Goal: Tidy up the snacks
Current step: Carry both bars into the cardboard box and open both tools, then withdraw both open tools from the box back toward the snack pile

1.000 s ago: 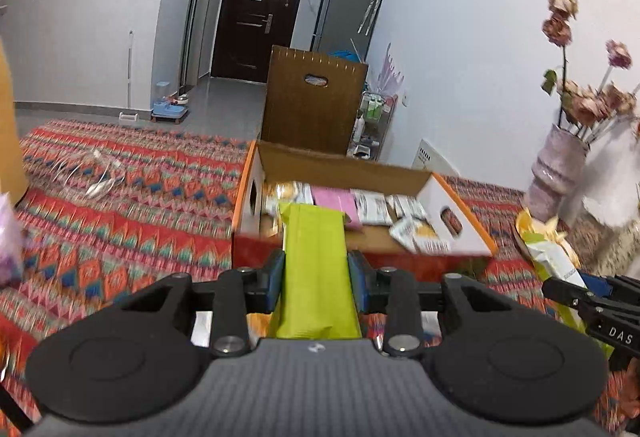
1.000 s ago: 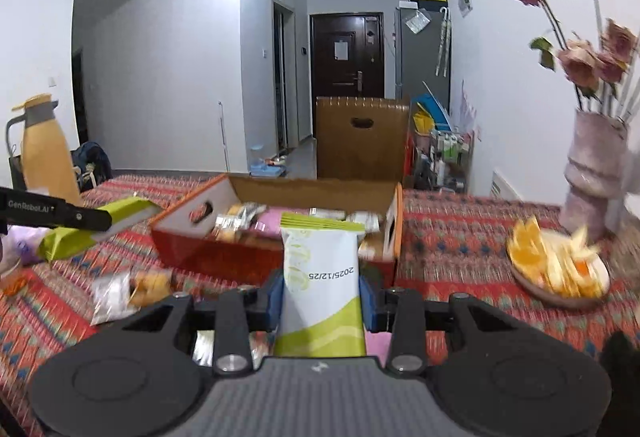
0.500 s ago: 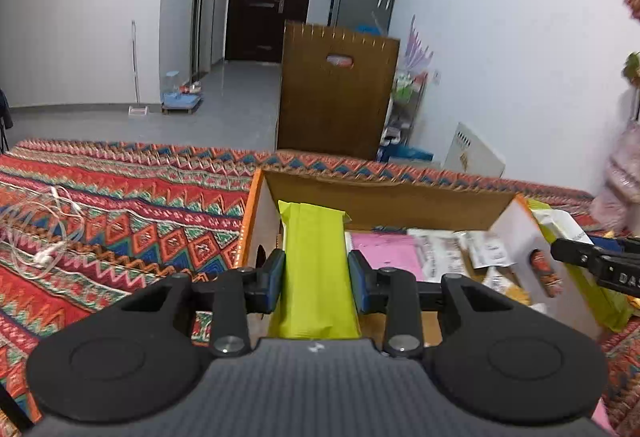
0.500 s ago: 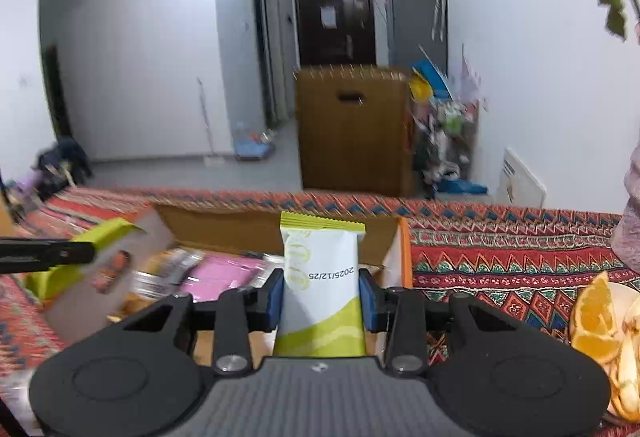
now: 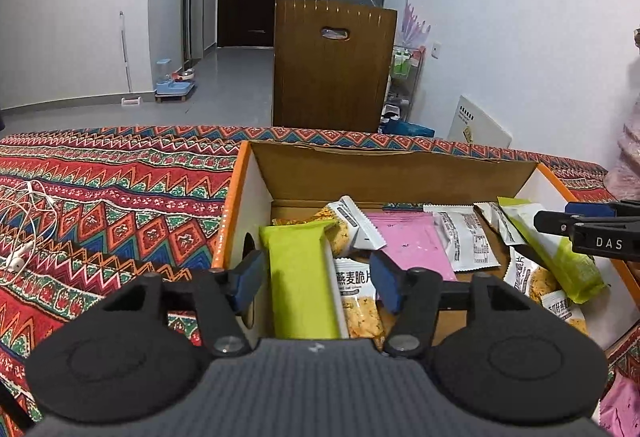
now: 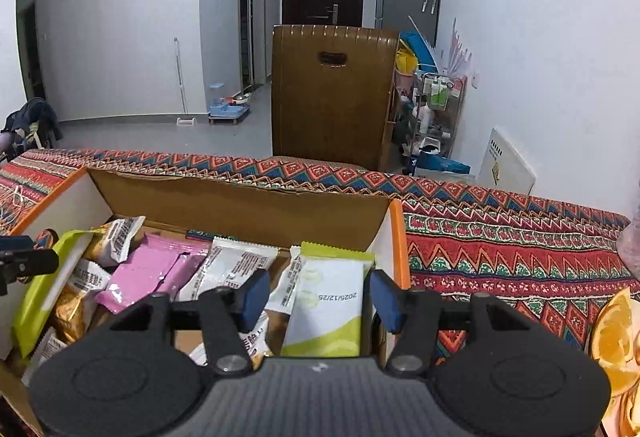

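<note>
Readable text: three items.
"DAS" in white on the black gripper finger at right edge; "燕麦脆片" on an oat crisp pack in the box; date "2025/12/25", printed upside down, on the white-green bar.

so the cardboard box sits on the table right in front of me, packed with snack packets. my left gripper is over the box's left end with a bar between its spread jaws, not pinched. my right gripper is at the right end with another bar loose between its jaws. earphones lie on the table left of the box, a wooden chair stands behind it.
</note>
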A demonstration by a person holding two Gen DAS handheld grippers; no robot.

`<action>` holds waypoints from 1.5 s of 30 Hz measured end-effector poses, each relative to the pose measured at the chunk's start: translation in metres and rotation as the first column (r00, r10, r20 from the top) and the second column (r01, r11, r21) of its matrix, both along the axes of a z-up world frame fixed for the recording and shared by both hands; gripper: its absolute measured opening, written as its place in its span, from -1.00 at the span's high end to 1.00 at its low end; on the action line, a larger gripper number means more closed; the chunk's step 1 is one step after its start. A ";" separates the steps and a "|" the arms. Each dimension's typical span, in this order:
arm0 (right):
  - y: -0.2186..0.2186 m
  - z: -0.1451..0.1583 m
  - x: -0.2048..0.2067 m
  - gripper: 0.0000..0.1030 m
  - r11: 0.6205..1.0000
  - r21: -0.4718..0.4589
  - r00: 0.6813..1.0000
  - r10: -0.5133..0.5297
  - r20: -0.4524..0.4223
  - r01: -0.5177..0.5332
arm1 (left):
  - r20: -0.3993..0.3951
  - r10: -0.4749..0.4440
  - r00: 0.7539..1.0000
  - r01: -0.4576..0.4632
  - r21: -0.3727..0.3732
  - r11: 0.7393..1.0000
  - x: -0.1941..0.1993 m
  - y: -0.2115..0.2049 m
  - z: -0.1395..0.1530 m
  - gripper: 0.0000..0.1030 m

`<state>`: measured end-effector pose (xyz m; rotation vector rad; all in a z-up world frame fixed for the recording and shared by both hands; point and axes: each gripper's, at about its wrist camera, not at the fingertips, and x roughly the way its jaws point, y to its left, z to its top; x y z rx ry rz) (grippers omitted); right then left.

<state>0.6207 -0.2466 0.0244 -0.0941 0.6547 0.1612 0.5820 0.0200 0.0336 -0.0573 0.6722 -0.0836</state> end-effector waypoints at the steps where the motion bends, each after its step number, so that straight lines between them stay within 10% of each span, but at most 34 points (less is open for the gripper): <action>1: 0.001 0.001 0.000 -0.07 1.000 -0.005 1.000 0.001 0.002 -0.001 | 0.000 -0.001 1.000 0.001 0.001 1.000 0.000 0.000 0.000 -0.19; 12: -0.008 0.030 -0.035 -0.43 1.000 0.020 0.998 0.015 0.055 -0.016 | 0.054 -0.038 0.998 0.037 0.017 0.999 -0.044 0.002 0.035 -0.72; 25: -0.006 0.074 -0.168 -0.64 0.996 0.015 0.987 0.090 0.133 -0.093 | 0.143 -0.078 0.987 0.075 0.028 0.997 -0.178 0.008 0.078 -0.99; 37: -0.015 0.065 -0.335 -0.73 0.987 0.068 0.974 0.132 0.186 -0.147 | 0.164 -0.054 0.985 0.060 -0.034 0.998 -0.328 0.021 0.063 -1.00; 45: -0.012 0.023 -0.419 -0.75 0.988 0.104 0.986 0.098 0.135 -0.112 | 0.042 0.032 0.999 -0.029 -0.080 0.996 -0.391 0.032 0.019 -1.00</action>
